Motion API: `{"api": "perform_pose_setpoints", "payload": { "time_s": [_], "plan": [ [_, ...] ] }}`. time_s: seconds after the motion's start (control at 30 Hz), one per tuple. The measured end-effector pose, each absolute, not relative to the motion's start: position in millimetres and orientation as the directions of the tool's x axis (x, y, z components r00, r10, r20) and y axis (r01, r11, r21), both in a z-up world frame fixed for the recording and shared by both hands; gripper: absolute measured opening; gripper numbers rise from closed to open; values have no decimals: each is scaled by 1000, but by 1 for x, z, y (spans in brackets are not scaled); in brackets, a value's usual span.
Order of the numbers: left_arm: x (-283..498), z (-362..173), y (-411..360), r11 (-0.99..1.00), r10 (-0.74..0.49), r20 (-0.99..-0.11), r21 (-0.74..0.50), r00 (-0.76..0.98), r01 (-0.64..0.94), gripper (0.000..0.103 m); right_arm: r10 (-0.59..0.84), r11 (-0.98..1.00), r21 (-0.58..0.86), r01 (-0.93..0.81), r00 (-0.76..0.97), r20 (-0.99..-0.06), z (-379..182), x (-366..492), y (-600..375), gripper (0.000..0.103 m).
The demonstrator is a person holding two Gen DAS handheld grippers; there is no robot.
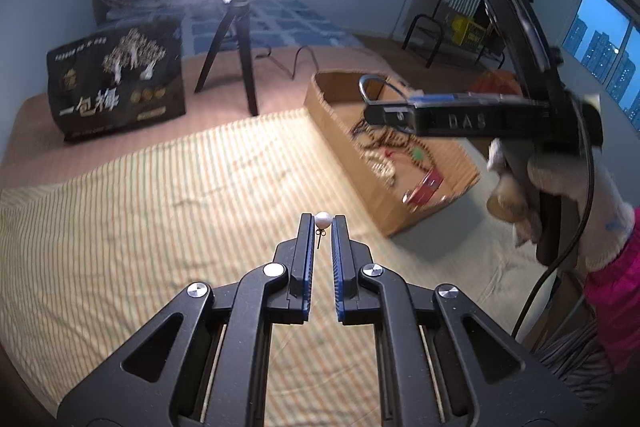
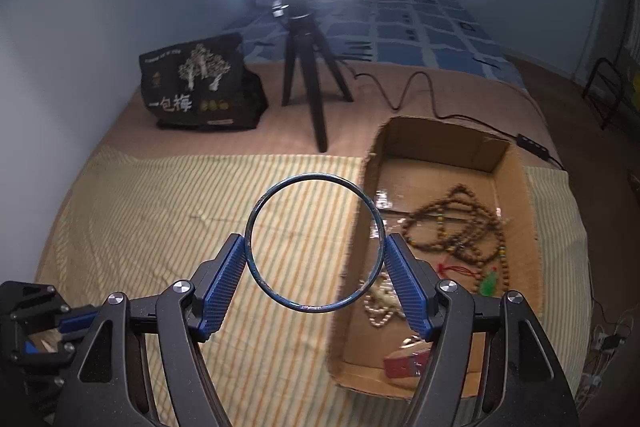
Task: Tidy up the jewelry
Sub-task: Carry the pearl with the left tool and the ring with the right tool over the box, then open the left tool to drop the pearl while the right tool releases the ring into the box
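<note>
My left gripper [image 1: 322, 223] is shut on a white pearl earring [image 1: 322, 220], held above the striped cloth [image 1: 160, 195]; its thin post hangs down between the fingers. My right gripper [image 2: 316, 247] is shut on a dark blue bangle [image 2: 256, 215], held by its two sides above the left edge of an open cardboard box [image 2: 516, 183]. In the left wrist view the right gripper [image 1: 370, 95] shows side-on over the same box [image 1: 320, 99]. The box holds a brown bead necklace [image 2: 460, 223] with a green pendant [image 2: 490, 283], a pale bead string [image 2: 378, 307] and a small red box [image 2: 404, 363].
A ring light on a black tripod [image 2: 304, 59] stands behind the cloth, its cable [image 2: 408, 87] running right past the box. A black printed bag [image 2: 200, 87] stands at the back left. A gloved hand [image 1: 560, 195] holds the right gripper. A wall runs along the left.
</note>
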State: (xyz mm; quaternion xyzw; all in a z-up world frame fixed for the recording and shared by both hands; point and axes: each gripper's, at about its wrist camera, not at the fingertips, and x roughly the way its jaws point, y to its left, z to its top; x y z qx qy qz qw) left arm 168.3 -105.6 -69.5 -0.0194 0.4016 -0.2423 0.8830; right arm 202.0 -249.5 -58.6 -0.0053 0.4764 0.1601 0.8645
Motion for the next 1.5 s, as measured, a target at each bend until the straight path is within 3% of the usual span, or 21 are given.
{"api": "perform_pose_setpoints", "payload": {
  "time_s": [0.7,1.5],
  "plan": [
    [211,-49,-182,856,-497,-641,-248,585,454,7,216,975,154,-158,550,-806,-47,211,-334,71],
    [246,-68,-219,858,-486,-667,-240,564,455,7,202,979,173,-105,550,-810,-69,260,-353,71]
  ]
}}
